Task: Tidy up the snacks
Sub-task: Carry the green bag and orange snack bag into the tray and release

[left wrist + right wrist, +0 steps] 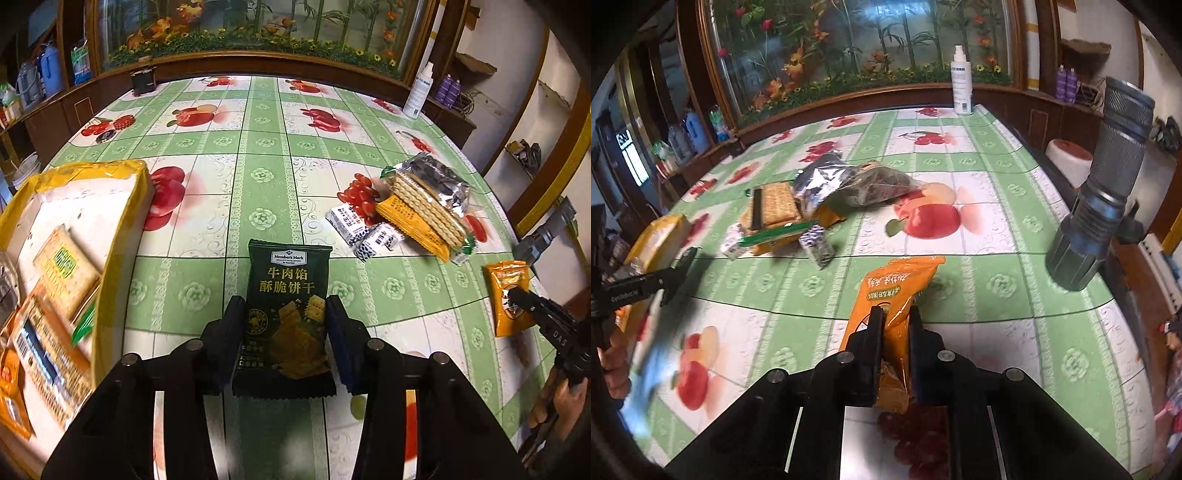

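My left gripper [286, 314] is shut on a dark green cracker packet [288, 295] and holds it upright above the table. A white box with yellow tape [122, 184] stands at the left with snack packets [66, 266] inside. My right gripper [895, 317] is shut on an orange snack packet [897, 284], which also shows in the left wrist view [508, 291]. A pile of loose snacks lies on the table: a cracker pack [424, 206], a silver bag [439, 177] and small white packets [347, 219]. The pile also shows in the right wrist view [783, 206].
The table carries a green and white fruit-print cloth [266, 147]. A white spray bottle [961, 81] stands at its far edge. A grey flashlight [1100, 184] hangs at the right. A wooden cabinet with a flower panel [240, 33] runs behind the table.
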The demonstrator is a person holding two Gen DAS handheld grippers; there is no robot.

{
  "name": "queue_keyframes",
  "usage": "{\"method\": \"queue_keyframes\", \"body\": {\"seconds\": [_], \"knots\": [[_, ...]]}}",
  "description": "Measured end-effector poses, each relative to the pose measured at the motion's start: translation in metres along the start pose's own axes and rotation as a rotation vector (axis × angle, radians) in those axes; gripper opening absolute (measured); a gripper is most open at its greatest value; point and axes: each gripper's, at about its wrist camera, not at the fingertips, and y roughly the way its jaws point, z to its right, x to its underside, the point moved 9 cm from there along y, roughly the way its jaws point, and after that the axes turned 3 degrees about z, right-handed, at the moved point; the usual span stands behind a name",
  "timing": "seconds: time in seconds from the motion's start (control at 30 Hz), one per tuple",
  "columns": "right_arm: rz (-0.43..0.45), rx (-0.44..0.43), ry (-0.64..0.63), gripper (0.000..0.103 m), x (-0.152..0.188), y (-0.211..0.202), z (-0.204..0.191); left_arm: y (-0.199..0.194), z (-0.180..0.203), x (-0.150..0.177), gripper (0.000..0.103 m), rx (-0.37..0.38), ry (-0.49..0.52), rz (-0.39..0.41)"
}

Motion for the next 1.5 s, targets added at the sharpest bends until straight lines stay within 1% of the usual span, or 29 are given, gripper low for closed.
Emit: {"method": "queue_keyframes", "body": {"seconds": [0.07, 0.17, 0.23, 0.3, 0.4, 0.57, 0.73, 0.9, 1.1, 1.37, 1.5], "knots": [[0.013, -0.013, 0.000, 0.013, -0.001, -0.005, -0.005, -0.010, -0.001, 0.001, 0.042, 0.000, -0.009, 0.012], [0.034, -0.077, 0.021, 0.013, -0.006, -0.014, -0.017, -0.023, -0.007, 0.003, 0.042, -0.011, -0.024, 0.032], [0.049, -0.095, 0.006, 0.013, -0.011, -0.019, -0.028, -0.032, -0.013, 0.005, 0.042, -0.023, -0.038, 0.044], [0.057, -0.155, -0.001, 0.013, -0.014, -0.024, -0.047, -0.041, -0.022, 0.008, 0.042, -0.036, -0.056, 0.056], [0.059, -0.218, -0.018, 0.013, -0.017, -0.027, -0.075, -0.054, -0.039, 0.012, 0.042, -0.061, -0.088, 0.072], [0.045, -0.300, -0.058, 0.013, -0.015, -0.023, -0.119, -0.073, -0.066, 0.020, 0.042, -0.115, -0.125, 0.095], [0.023, -0.362, -0.096, 0.012, -0.007, -0.018, -0.156, -0.087, -0.090, 0.027, 0.042, -0.149, -0.151, 0.115], [-0.001, -0.424, -0.132, 0.012, -0.002, -0.014, -0.192, -0.098, -0.117, 0.035, 0.042, -0.182, -0.190, 0.122], [-0.026, -0.508, -0.181, 0.012, -0.001, -0.007, -0.243, -0.105, -0.150, 0.046, 0.042, -0.227, -0.235, 0.123], [-0.042, -0.610, -0.272, 0.012, 0.001, 0.000, -0.323, -0.108, -0.173, 0.056, 0.043, -0.250, -0.271, 0.117], [-0.051, -0.636, -0.303, 0.012, 0.001, 0.009, -0.356, -0.110, -0.181, 0.058, 0.043, -0.261, -0.278, 0.114]]}}
